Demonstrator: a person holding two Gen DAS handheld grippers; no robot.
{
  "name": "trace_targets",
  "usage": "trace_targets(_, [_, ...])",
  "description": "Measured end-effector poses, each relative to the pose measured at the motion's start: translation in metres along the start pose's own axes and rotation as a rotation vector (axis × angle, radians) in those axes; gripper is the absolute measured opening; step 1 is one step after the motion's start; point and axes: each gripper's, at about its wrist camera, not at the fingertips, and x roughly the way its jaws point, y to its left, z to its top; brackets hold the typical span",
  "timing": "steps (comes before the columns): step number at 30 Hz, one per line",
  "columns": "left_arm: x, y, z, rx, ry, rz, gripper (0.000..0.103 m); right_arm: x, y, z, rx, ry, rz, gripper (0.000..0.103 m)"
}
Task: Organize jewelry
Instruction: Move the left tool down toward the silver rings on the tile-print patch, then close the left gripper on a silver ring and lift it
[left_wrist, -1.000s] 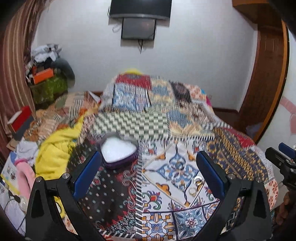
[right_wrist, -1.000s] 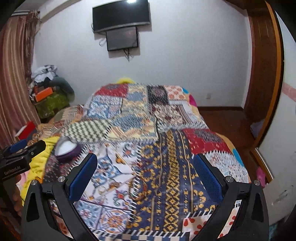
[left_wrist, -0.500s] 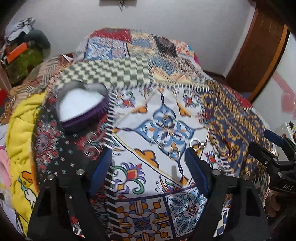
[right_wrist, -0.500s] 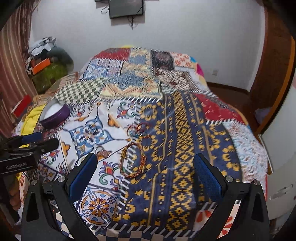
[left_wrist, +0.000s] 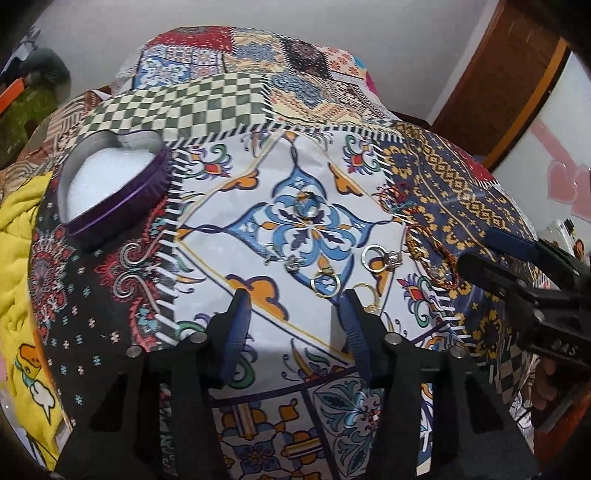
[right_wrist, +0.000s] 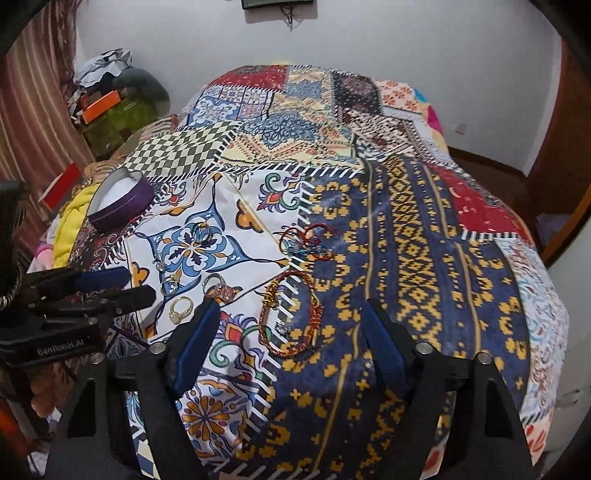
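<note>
Several rings (left_wrist: 325, 284) lie on the white-and-blue patch of the bedspread, also in the right wrist view (right_wrist: 181, 308). A purple heart-shaped box (left_wrist: 110, 188) with white lining stands open at the left, also in the right wrist view (right_wrist: 122, 201). A braided red-gold bracelet (right_wrist: 291, 314) and a red bracelet (right_wrist: 308, 242) lie on the blue patch's edge. My left gripper (left_wrist: 295, 314) is open and empty just before the rings. My right gripper (right_wrist: 291, 332) is open and empty, its fingers on either side of the braided bracelet.
The patchwork bedspread (right_wrist: 424, 240) covers the whole bed. Yellow cloth (left_wrist: 18, 229) lies at the left edge. A cluttered pile (right_wrist: 110, 99) stands by the far left wall. A wooden door frame (left_wrist: 498, 81) is at the right.
Both grippers have tilted down and moved in close to the bed. The left now hovers by the rings, the right over the braided bracelet. Both jaw gaps have narrowed.
</note>
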Motion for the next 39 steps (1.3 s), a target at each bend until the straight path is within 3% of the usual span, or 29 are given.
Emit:
trace_targets(5, [0.007,-0.005,0.003,0.025,0.007,-0.016,0.037,0.006,0.000,0.003,0.009,0.023,0.042,0.059])
trace_targets(7, [0.010,-0.005,0.005,0.027,0.010,-0.026,0.035,0.006,0.002,0.003,0.003,0.033,0.049,0.050])
trace_targets(12, [0.016,-0.009,0.008,0.036,0.017,-0.052,0.035,0.008,0.002,0.001,-0.005,0.069,0.074,0.031])
trace_targets(24, [0.019,-0.009,0.011,0.033,0.023,-0.074,0.035,0.033,-0.004,-0.002,-0.004,0.178,0.058,0.010])
trace_targets(36, [0.025,-0.020,0.009,0.089,0.000,-0.041,0.036,0.040,0.005,-0.007,-0.066,0.180,0.015,0.007])
trace_targets(39, [0.025,-0.019,0.010,0.086,-0.007,-0.023,0.022,0.038,0.005,-0.008,-0.063,0.170,0.014,0.008])
